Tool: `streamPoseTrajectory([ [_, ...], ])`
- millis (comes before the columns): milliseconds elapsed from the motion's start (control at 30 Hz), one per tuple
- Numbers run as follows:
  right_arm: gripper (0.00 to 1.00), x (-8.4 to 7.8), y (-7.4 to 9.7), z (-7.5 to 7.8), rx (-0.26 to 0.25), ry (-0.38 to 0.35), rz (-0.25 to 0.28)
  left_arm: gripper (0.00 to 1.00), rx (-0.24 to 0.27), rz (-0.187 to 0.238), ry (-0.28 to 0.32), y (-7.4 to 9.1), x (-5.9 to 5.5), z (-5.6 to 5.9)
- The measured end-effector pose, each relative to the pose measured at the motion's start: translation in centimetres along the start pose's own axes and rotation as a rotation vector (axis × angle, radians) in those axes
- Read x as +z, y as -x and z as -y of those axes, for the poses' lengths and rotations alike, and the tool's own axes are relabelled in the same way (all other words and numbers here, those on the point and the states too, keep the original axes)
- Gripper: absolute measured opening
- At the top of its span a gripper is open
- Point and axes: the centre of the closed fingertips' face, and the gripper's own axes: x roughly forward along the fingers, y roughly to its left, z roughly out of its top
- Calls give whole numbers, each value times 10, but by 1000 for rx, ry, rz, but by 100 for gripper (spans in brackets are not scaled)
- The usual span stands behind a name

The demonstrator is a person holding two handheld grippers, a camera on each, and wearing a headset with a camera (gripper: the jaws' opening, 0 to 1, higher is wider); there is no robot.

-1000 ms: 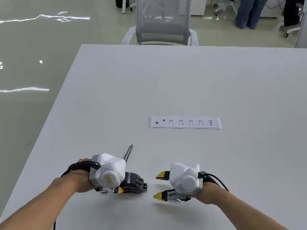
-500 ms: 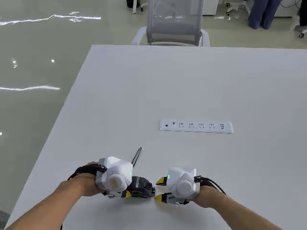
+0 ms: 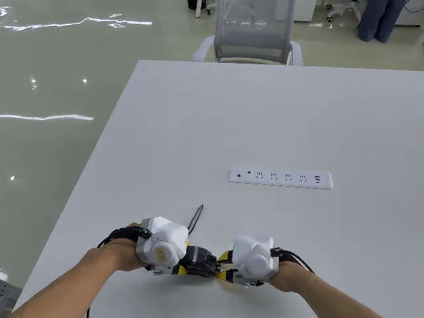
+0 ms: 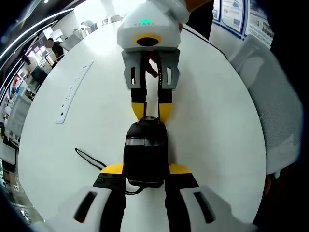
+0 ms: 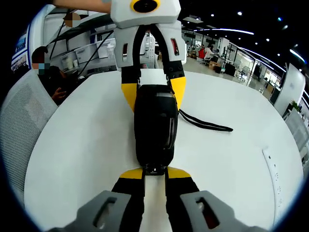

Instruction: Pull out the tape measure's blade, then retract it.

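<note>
Clamping the tape measure (image 4: pixel 146 152), left gripper (image 4: pixel 146 169) fingers (image 4: pixel 112 168); right gripper (image 5: pixel 154 172) fingers (image 5: pixel 131 173) narrow at its nose, grip unclear.

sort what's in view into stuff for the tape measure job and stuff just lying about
For the job: tape measure, gripped in the left tool; right tool, tips at the case's blade end.
Lying about: power strip; chair at the far side.
</note>
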Motion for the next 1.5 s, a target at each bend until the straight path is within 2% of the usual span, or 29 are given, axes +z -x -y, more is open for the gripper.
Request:
streamPoseTrajectory([
  [200, 13, 3, 2, 1, 5, -2, 6, 26, 4, 9, 9, 2, -2, 0],
  [700, 11, 6, 6, -1, 35, 14, -2, 26, 1, 0, 8, 3, -4, 0],
  [1500, 11, 5, 12, 0, 33, 45, -9, 26, -2, -9, 13, 4, -5, 1],
])
